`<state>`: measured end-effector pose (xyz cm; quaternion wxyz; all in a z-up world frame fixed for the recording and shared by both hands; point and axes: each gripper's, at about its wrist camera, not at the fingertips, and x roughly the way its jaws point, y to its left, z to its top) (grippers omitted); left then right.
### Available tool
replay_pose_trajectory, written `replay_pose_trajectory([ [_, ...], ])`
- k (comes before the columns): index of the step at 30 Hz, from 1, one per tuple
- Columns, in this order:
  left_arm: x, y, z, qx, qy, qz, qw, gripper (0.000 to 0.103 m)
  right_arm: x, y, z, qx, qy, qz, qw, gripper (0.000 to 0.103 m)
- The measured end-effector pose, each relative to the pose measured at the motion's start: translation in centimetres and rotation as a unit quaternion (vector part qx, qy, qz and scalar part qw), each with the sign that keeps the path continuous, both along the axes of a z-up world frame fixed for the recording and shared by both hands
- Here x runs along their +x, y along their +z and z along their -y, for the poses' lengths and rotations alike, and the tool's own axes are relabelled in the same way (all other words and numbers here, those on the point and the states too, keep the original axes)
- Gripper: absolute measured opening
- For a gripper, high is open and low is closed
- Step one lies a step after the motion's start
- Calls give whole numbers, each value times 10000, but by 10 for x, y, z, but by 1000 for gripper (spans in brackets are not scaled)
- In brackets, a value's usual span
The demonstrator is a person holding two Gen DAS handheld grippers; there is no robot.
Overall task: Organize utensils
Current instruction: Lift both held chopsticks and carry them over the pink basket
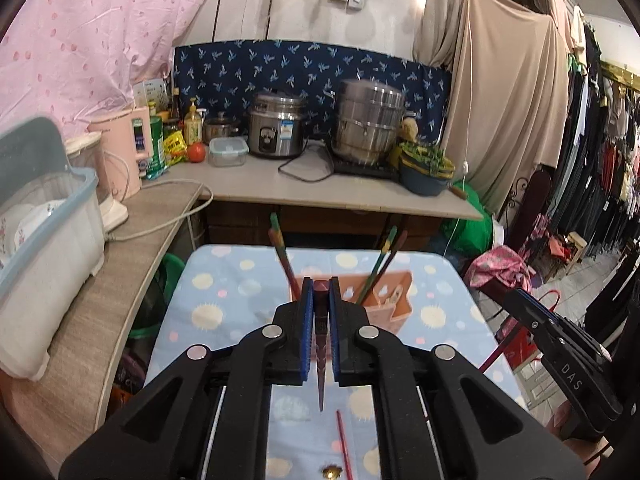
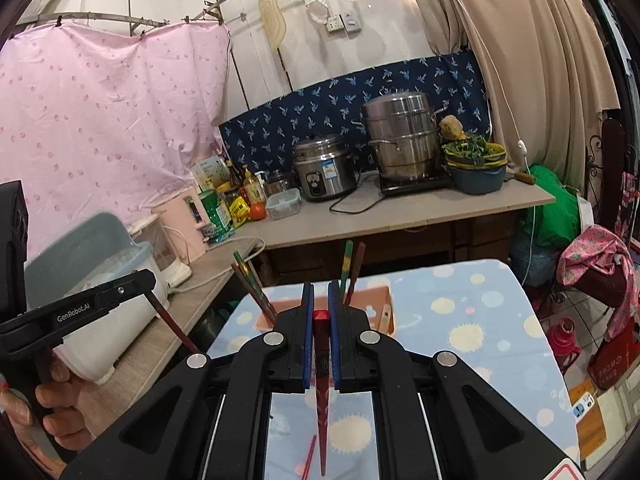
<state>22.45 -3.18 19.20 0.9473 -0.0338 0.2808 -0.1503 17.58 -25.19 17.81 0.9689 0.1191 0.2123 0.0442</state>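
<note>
My left gripper (image 1: 321, 292) clamps one chopstick (image 1: 321, 360), my right gripper (image 2: 321, 296) another (image 2: 322, 380), tips hanging down. The pink holder (image 1: 396, 300) stands ahead on the table (image 1: 224, 280). I should raise both above its rim, aim the tips into a compartment, then release.

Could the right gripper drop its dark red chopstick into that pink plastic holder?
Probably yes. The right gripper grips the dark red chopstick, and the pink plastic holder stands just ahead with open room among its chopsticks.
</note>
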Motion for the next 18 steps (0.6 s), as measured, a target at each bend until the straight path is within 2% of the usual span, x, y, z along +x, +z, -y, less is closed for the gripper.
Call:
replay_pose_trajectory([
  [7,36,45,6,-97,103,410,9991,7,46,54,-2,46,23,556,9984,7],
  [12,63,65,12,-128,154,624,9979,7,83,83,-4,-13,-32,794,9968,7],
  [15,79,66,16,-137,145,679,9975,7,103,80,-3,-25,-78,764,9970,7],
  [18,92,52,21,-107,116,556,9983,7,121,61,-2,-60,-108,565,9983,7],
])
